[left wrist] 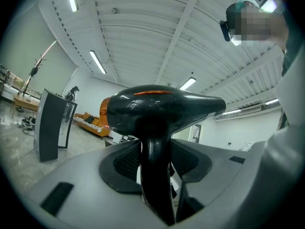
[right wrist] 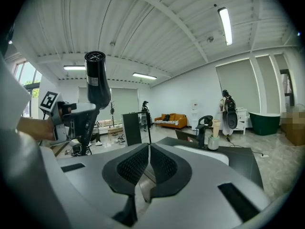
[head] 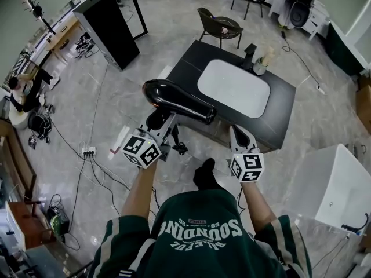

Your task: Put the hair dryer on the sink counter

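Observation:
A glossy black hair dryer (head: pixel 177 100) is held up by its handle in my left gripper (head: pixel 164 122), which is shut on it; its nozzle points right toward the counter. In the left gripper view the hair dryer (left wrist: pixel 157 111) fills the middle, with its handle between the pads. The dark sink counter (head: pixel 284 103) with a white basin (head: pixel 235 87) stands just ahead. My right gripper (head: pixel 239 136) hovers near the counter's front edge, shut and empty. From the right gripper view I see the hair dryer (right wrist: pixel 96 82) at left and the counter (right wrist: pixel 243 159) at right.
A black faucet (head: pixel 250 55) and a cup with a soap item (head: pixel 262 63) stand at the counter's far side. A black chair (head: pixel 220 25) is behind it. A white box (head: pixel 333 184) is at right. Cables and a power strip (head: pixel 88 152) lie on the floor at left.

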Motion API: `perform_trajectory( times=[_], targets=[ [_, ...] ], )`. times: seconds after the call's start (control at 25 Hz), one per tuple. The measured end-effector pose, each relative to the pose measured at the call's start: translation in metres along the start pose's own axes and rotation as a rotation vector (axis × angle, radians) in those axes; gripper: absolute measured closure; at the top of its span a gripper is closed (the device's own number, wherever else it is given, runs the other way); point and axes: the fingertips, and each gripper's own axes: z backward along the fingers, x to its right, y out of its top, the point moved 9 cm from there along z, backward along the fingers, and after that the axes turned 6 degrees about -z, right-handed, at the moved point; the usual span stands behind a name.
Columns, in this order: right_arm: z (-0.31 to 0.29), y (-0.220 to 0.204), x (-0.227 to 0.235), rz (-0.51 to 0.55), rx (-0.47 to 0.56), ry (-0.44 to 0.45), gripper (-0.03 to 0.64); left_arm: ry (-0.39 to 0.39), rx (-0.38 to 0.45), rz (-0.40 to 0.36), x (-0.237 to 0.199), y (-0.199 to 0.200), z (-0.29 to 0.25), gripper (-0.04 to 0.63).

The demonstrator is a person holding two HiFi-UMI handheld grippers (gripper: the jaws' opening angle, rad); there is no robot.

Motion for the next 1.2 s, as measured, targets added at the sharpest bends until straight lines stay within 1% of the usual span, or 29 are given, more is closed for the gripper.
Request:
perform_trajectory(
  times=[0.24, 0.4, 0.52, 0.68, 0.88, 1.2],
  targets=[
    [-0.061, 0.025, 0.024, 0.007, -0.010, 0.035, 0.572, 0.027, -0.030, -0.009, -0.039, 0.001, -0.048, 0.407],
    [-0.095, 0.041, 0.035, 0.014, -0.006, 0.053, 0.572, 0.039, -0.024, -0.012, -0.065, 0.006, -0.071, 0.407],
    [-0.113, 0.046, 0.050, 0.014, -0.010, 0.066, 0.572, 0.048, -0.020, -0.025, -0.075, 0.003, -0.089, 0.407],
    [-0.127, 0.053, 0.065, 0.028, -0.011, 0.081, 0.572, 0.060, -0.024, -0.028, -0.086, 0.000, -0.105, 0.407],
    [-0.136, 0.060, 0.069, 0.026, -0.001, 0.088, 0.572, 0.064, -0.034, -0.045, -0.099, 0.006, -0.114, 0.407],
    [-0.143, 0.065, 0.086, 0.017, 0.006, 0.064, 0.572, 0.048, -0.073, -0.078, -0.113, 0.004, -0.133, 0.407]
  ],
)
